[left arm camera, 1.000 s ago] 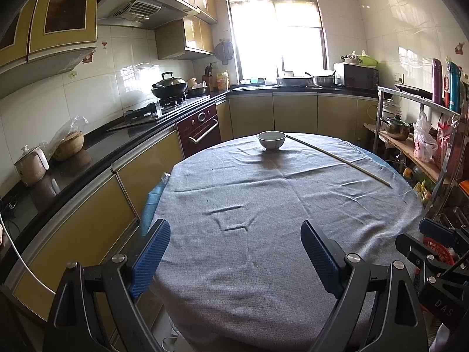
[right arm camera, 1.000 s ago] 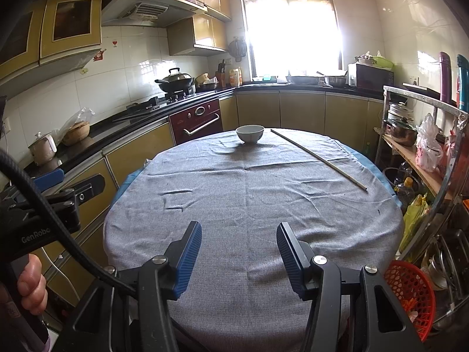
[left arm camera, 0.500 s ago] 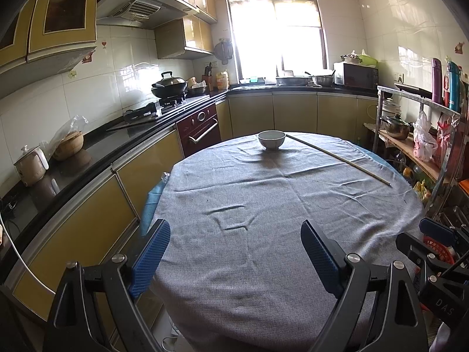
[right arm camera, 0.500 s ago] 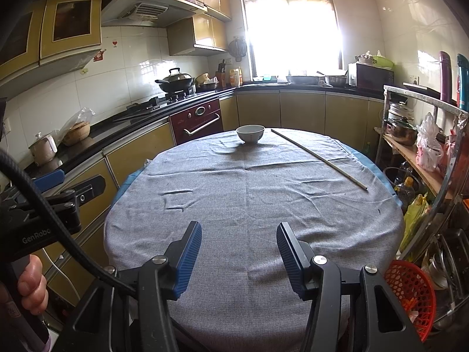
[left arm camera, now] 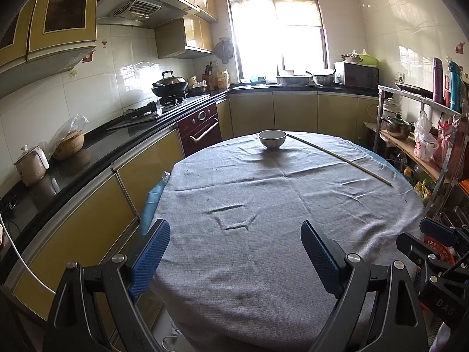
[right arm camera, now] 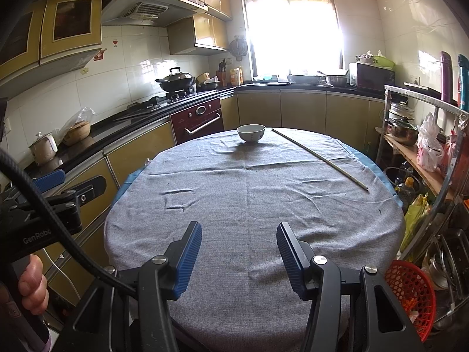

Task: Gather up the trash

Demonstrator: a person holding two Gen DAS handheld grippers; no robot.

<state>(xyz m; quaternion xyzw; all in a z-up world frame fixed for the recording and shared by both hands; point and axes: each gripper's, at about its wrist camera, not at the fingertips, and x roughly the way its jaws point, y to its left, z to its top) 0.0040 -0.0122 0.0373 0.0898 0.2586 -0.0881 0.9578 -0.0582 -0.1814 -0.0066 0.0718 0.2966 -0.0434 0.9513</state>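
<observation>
Two grippers hang empty over the near table edge, left gripper [left arm camera: 236,253] spread wide, right gripper [right arm camera: 239,256] narrower. Only the thin stick [right arm camera: 319,157] across the far right looks like trash: probably light and stiff, so pinch mid-length.

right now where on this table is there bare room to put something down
Most of the grey cloth is bare: the whole near half in front of both grippers, and the left side up to the bowl. Only the far edge holds the bowl, and the long stick crosses the far right. The shelf rack on the right is crowded.
</observation>
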